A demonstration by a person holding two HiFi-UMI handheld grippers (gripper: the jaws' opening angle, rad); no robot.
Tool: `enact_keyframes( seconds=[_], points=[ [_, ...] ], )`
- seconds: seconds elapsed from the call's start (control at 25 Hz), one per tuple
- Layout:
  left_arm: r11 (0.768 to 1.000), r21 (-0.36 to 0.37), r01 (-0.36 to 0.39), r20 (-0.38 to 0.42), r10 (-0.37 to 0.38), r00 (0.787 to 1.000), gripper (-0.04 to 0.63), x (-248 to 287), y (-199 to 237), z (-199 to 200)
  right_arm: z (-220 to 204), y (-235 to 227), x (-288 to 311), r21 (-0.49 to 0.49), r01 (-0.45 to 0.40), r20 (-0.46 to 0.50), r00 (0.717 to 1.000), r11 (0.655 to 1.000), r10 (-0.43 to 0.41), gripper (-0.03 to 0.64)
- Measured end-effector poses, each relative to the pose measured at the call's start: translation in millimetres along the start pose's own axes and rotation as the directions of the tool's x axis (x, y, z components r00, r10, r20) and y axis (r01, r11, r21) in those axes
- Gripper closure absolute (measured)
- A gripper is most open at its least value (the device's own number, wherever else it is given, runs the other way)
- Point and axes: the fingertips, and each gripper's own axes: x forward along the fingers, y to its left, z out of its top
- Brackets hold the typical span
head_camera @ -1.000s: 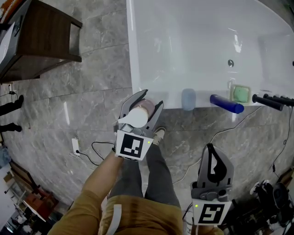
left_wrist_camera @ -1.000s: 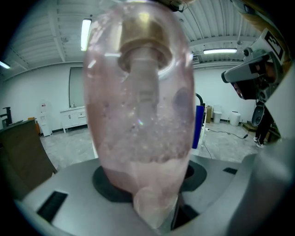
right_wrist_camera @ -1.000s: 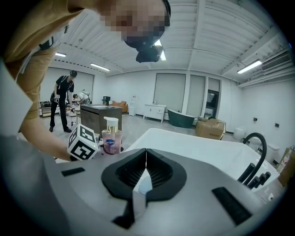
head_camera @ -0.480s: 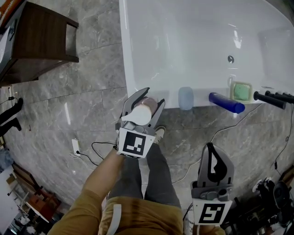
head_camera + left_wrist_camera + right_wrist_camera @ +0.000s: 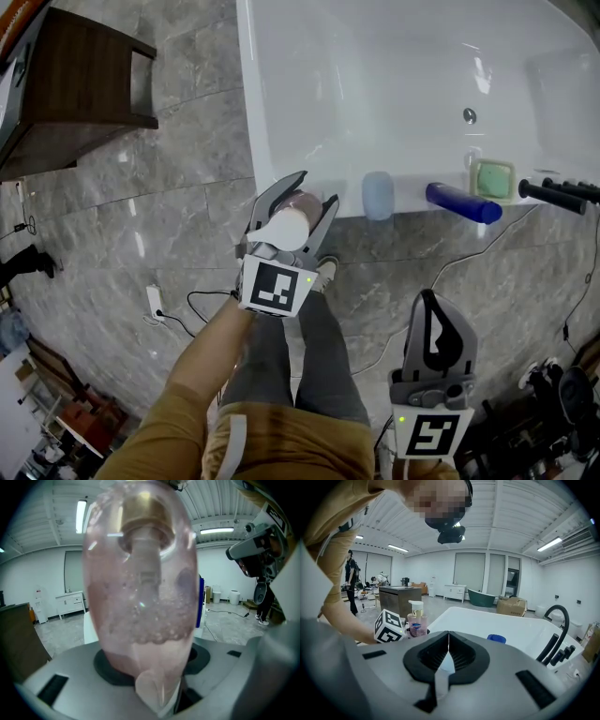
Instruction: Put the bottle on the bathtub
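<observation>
Pump bottle [image 5: 298, 208] is upright, long axis vertical, white pump head facing up at the head cam. The right gripper view also shows it erect, w/ pink liquid in the lower part. From above, the spout tapers toward the person's left and slightly back. The bottle is at the near-left end of the bathtub [image 5: 309, 141], right at the rim. Can't tell whether its base touches the rim.

Vs. 1 s ago: the left gripper [image 5: 309, 190] w/ the bottle has edged a bit closer to the pale blue cup [image 5: 378, 195] on the rim (a small shift, and the head cam moved too). The right gripper [image 5: 429, 302] sits at the same spot in the view.

Left gripper: jaws part-open and clamped on the bottle's body from both sides. The clear bottle fills the left gripper view. Right gripper: jaws pressed together, nothing between them, held low over the floor, well apart from the tub.

On the rim right of the cup: a dark blue tube [image 5: 462, 202] lying flat, a green soap dish [image 5: 492, 178] and a black tap [image 5: 558, 192].
</observation>
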Motion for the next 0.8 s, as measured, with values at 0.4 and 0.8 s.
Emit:
enact_keyframes(
  seconds=[0.4, 0.8],
  points=[
    [1.000, -0.002, 0.005, 0.046, -0.005, 0.999, 0.373, -3, 0, -1, 7, 7, -16, 0.010, 0.030, 0.008, 1.000, 1.000, -0.030, 0.611],
    [1.000, -0.028, -0.005, 0.029, 0.006, 1.000, 0.269, 4, -1, -17, -3, 8, -39, 0.030, 0.083, -0.008, 0.997, 0.996, -0.083, 0.611]
  ],
)
